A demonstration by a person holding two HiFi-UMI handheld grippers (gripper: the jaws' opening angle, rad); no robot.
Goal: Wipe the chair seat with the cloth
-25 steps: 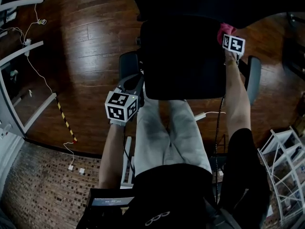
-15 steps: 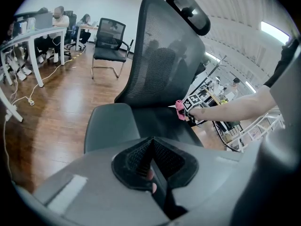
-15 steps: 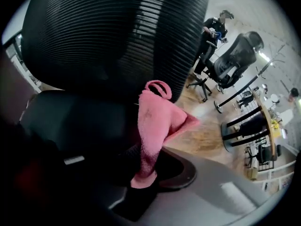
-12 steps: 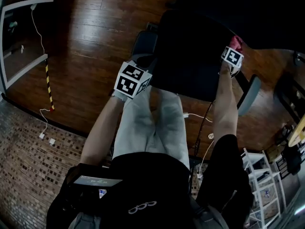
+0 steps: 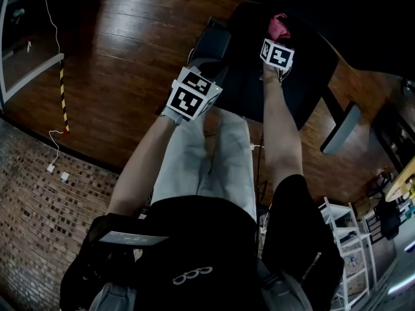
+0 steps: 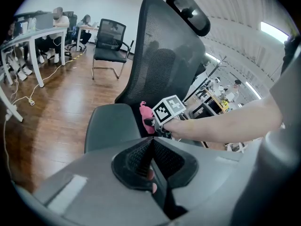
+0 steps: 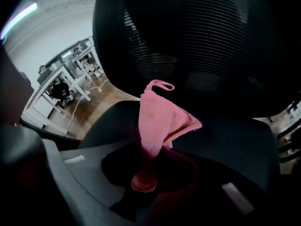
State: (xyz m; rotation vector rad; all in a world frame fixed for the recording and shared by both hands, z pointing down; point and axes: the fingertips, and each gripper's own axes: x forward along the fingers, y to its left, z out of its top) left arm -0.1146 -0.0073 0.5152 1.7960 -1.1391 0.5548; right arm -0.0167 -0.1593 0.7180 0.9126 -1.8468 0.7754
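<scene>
The black office chair's seat [image 5: 305, 76] lies in front of me, its mesh back [image 6: 164, 55] upright behind it. My right gripper [image 5: 279, 39] is over the rear of the seat, shut on a pink cloth [image 5: 279, 26]. In the right gripper view the cloth [image 7: 160, 119] sticks up out of the right gripper [image 7: 149, 149], with the seat [image 7: 225, 140] below and beyond it. My left gripper [image 5: 206, 76] hovers by the chair's left armrest [image 5: 213, 43], apart from the cloth. In the left gripper view the left gripper [image 6: 151, 142] has its jaws together with nothing between them.
The chair's other armrest [image 5: 342, 128] juts out at the right. Cables [image 5: 52, 24] and a striped strip run across the wooden floor at the left. A white rack [image 5: 353, 238] stands at the lower right. Desks with seated people [image 6: 42, 27] and another chair [image 6: 110, 39] stand far off.
My right gripper has carried the pink cloth leftward across the seat from its far right corner. The left gripper stayed beside the left armrest. My head view shifted.
</scene>
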